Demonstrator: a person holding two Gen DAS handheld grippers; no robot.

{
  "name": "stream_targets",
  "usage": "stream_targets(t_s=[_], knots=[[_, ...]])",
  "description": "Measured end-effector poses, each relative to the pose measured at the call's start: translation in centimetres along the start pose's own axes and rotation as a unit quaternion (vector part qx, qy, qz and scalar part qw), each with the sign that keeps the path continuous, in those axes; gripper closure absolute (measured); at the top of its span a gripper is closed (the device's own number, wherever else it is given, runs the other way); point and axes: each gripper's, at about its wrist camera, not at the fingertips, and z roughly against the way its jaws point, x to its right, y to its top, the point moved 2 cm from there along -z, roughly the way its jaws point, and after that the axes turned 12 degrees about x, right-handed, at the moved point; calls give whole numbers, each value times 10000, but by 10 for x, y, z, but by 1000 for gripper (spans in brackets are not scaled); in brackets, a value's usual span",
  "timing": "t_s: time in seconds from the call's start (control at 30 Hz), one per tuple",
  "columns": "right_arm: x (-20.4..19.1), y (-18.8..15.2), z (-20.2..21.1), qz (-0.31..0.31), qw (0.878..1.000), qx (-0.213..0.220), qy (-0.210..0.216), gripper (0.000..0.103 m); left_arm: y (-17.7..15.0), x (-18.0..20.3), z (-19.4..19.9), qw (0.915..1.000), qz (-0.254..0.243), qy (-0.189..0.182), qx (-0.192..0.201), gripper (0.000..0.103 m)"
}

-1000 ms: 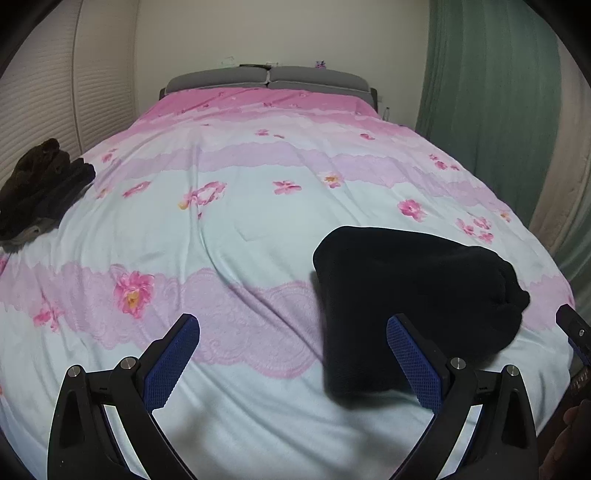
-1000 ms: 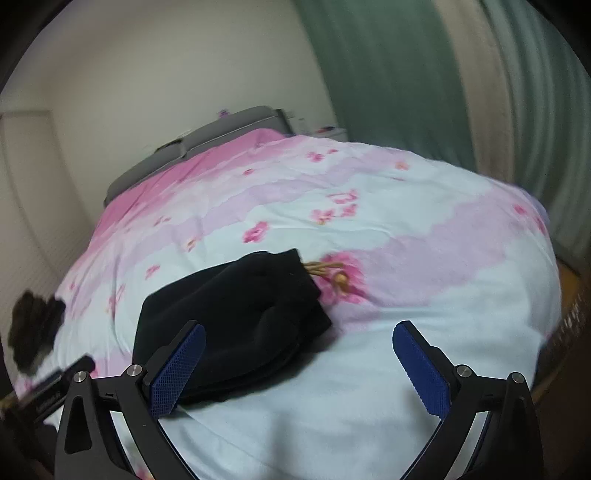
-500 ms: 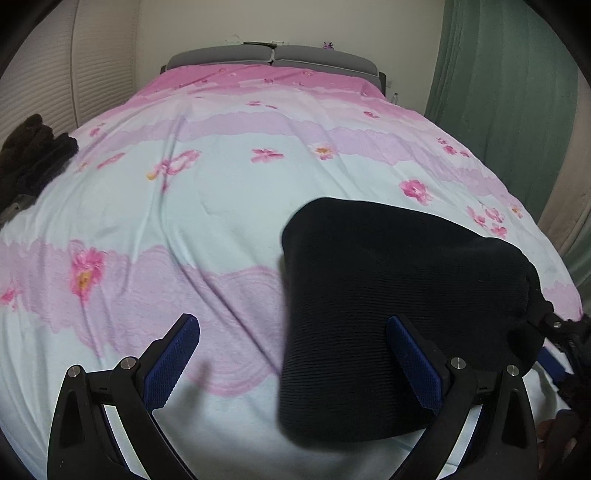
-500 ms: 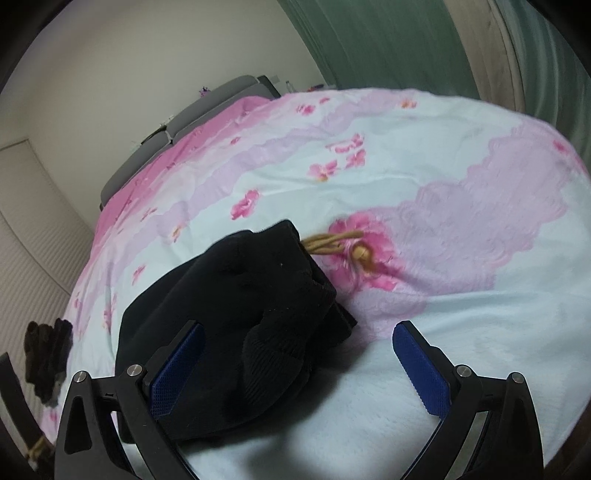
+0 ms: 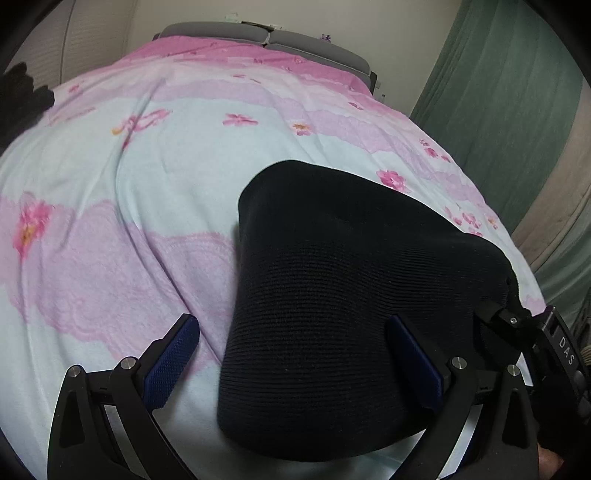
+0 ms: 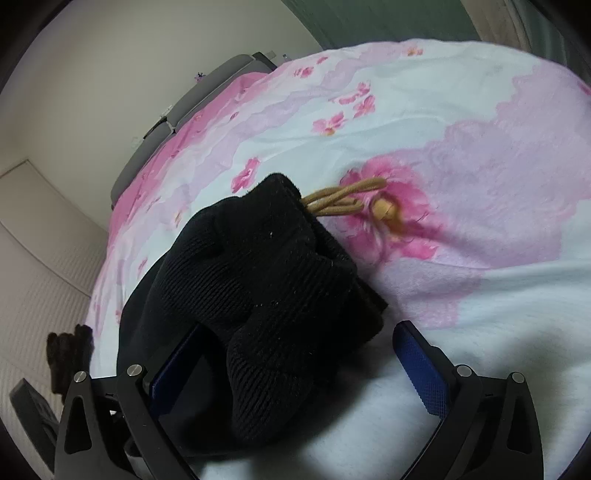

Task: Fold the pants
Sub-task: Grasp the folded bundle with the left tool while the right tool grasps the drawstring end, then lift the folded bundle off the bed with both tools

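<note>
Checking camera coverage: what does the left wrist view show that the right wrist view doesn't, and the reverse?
Left wrist only: the smooth folded face of the black pants, the green curtain, and the right gripper's body at the pants' right edge.

Right wrist only: the tan drawstring trailing from the bunched end of the pants onto the floral bedspread.

Both: the pants, the bedspread, the grey headboard, the dark garment at the bed's far left edge, and each view's own open gripper: left gripper, right gripper.

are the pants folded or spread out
Folded: the pants lie as one compact, thick bundle on the bed, with layers bunched at the drawstring end.
</note>
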Motion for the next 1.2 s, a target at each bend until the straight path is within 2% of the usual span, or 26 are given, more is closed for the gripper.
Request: stream_targets(t_s=[0.07,0.17,0.23,0.27,0.33,0.37,0.43,0.5,0.57,0.63,0.73,0.8,0.93,0.97,1.0,1.07,1.1,1.2], knots=[[1,0,-5,-145,9998,-77,131,0,-1,2,-2,10000,51,-54,-8,0],[0,-1,-12,-295,9988,-154,363,2,-2,6,-4,9997,132,-225,-37,7],[-6,-2,-16,-297,9977,-187,582,9,-2,9,-5,9997,114,-204,-11,8],[-9,-3,-19,-306,9969,-241,684,15,-1,9,-6,9997,118,-208,1,9],[-12,-4,-26,-348,9963,-279,735,16,0,10,-6,9996,144,-228,20,17],[-12,-5,-28,-354,9961,-271,758,21,1,11,-5,9996,142,-254,46,19],[-13,-4,-29,-401,9957,-269,790,30,4,12,-1,9995,119,-283,115,31],[-19,-2,-23,-289,9958,-202,847,46,7,13,1,9993,133,-322,161,35],[-25,0,-20,-173,9951,-195,956,51,8,12,-1,9991,153,-365,153,37],[-25,2,-26,-242,9948,-299,945,52,8,14,-2,9993,34,-344,121,40],[-16,-3,-43,-365,9958,-623,562,42,6,12,-3,9994,29,-311,135,40],[-16,-5,-44,-323,9967,-562,498,34,6,9,-6,9995,105,-291,116,40],[-20,-9,-49,-268,9970,-531,500,32,7,10,-6,9996,111,-224,121,40],[-19,-9,-50,-325,9964,-558,542,36,8,10,-6,9996,126,-211,126,40],[-20,-7,-51,-381,9957,-563,629,46,9,10,-5,9996,149,-209,117,42],[-25,-7,-43,-353,9947,-525,813,60,13,8,-2,9994,203,-246,91,44],[-28,-5,-40,-327,9942,-505,892,65,15,8,0,9993,211,-281,87,45],[-36,1,-28,-274,9932,-436,1040,69,23,8,8,9989,207,-403,82,50]])
